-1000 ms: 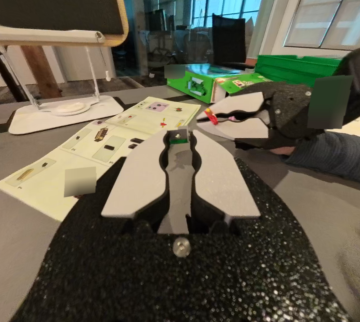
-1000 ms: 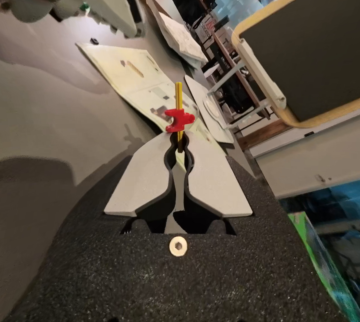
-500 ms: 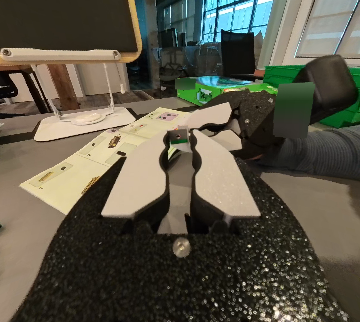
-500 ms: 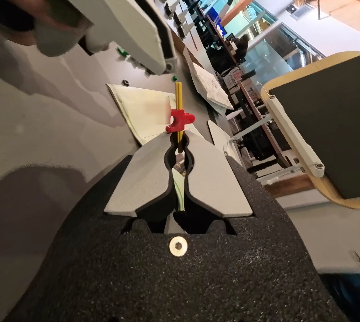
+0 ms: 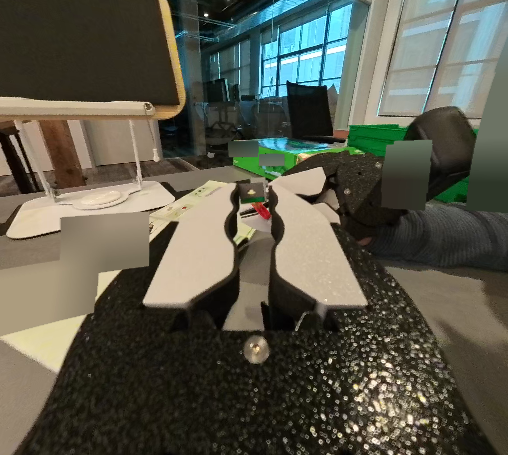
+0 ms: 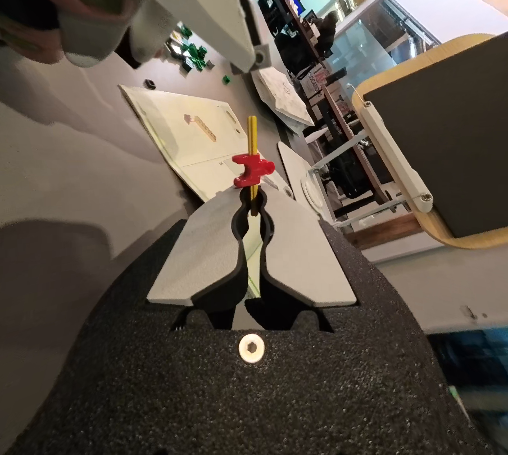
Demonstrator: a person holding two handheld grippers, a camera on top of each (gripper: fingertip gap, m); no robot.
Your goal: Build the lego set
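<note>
My left gripper (image 5: 252, 192) is shut on a small grey and green brick (image 5: 252, 193), held above the table. My right gripper (image 6: 253, 195) is shut on a thin yellow axle (image 6: 252, 136) that carries a red connector piece (image 6: 251, 168). In the left wrist view the right gripper (image 5: 277, 188) comes in from the right, its tips right beside the brick, with the red piece (image 5: 261, 211) just below the brick. In the right wrist view the left gripper (image 6: 254, 56) is above and left of the axle tip, holding the grey brick (image 6: 261, 56).
A yellow-green instruction sheet (image 6: 189, 139) lies on the grey table (image 6: 68, 155). Loose green and dark bricks (image 6: 192, 52) lie beyond it. A white stand (image 5: 90, 198) holds a dark board (image 5: 77, 29) at left. Green boxes (image 5: 277, 151) and green crates (image 5: 376, 136) stand at the back.
Both grippers have come closer together and risen. The right gripper's red piece and axle now sit just under and beside the brick held by the left gripper.
</note>
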